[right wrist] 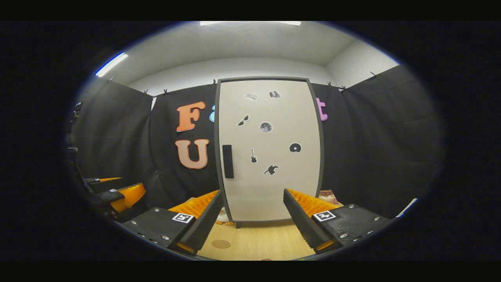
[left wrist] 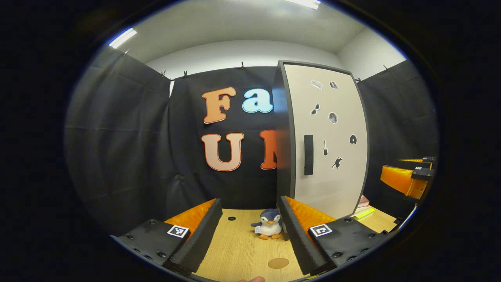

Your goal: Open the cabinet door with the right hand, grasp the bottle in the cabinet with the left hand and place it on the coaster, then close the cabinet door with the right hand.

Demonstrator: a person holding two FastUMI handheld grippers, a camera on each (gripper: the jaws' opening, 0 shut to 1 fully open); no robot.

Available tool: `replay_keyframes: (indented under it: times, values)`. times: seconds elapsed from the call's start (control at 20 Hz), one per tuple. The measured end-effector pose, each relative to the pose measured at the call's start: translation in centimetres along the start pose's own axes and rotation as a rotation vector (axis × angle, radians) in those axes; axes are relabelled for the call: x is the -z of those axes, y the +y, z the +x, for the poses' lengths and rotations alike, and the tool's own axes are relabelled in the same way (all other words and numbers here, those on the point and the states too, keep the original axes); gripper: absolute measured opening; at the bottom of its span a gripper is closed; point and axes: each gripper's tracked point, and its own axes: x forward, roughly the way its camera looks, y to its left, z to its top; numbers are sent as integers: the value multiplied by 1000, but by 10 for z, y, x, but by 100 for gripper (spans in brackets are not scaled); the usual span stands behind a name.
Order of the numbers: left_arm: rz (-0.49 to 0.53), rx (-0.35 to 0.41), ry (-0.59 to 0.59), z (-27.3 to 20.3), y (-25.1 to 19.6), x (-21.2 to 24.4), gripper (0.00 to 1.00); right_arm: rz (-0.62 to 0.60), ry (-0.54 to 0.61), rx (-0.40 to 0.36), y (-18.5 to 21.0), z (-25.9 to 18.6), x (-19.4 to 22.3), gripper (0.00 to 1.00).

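both hand-held grippers, left (left wrist: 247, 231) and right (right wrist: 253, 214), gaping, holding nothing. tall pale cabinet door (right wrist: 270, 149) shut at bench's far edge; bottle unseen; round brown coaster (left wrist: 278, 263) bare at near edge. fits either pre-opening or a closed-again door.

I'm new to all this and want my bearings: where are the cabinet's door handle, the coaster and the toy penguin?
door handle (right wrist: 227, 161), right gripper view, middle of the dark vertical bar.
coaster (left wrist: 278, 263), left gripper view, centre of the round brown disc.
toy penguin (left wrist: 270, 228), left gripper view, its white belly.
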Motion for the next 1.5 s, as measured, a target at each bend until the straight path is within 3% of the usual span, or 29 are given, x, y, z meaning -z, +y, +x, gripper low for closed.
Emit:
replay_keyframes:
  times: [0.25, 0.3, 0.35, 0.85, 0.95, 1.0, 1.05, 1.25, 1.3, 1.35, 1.5]
  values:
    - [-6, 1, 12, 2, 3, 5, 94, -12, 5, -23, 12, 15, 1, 95]
    - [-5, -1, 11, 2, 3, 5, 94, -14, 2, -30, 16, 20, 0, 89]
    - [-2, -5, 10, 2, 6, 4, 96, -16, -3, -39, 22, 25, -2, 95]
    - [-19, -18, 52, 11, 22, 20, 94, -41, -45, -103, 71, 114, -26, 95]
    - [-19, -31, 58, 14, 30, 24, 95, -37, -49, -103, 76, 137, -31, 95]
    - [-19, -37, 60, 16, 34, 25, 96, -41, -51, -98, 77, 147, -32, 89]
    - [-23, -41, 59, 18, 37, 26, 96, -45, -54, -95, 78, 158, -31, 95]
    - [-43, -52, 74, 23, 46, 35, 95, -34, -38, -88, 84, 197, -20, 100]
    - [-44, -56, 79, 24, 49, 37, 94, -30, -36, -84, 83, 207, -19, 95]
    - [-46, -60, 79, 25, 52, 38, 94, -26, -36, -75, 81, 217, -19, 100]
    - [-42, -74, 92, 29, 58, 43, 96, -28, -29, -56, 79, 242, -13, 95]
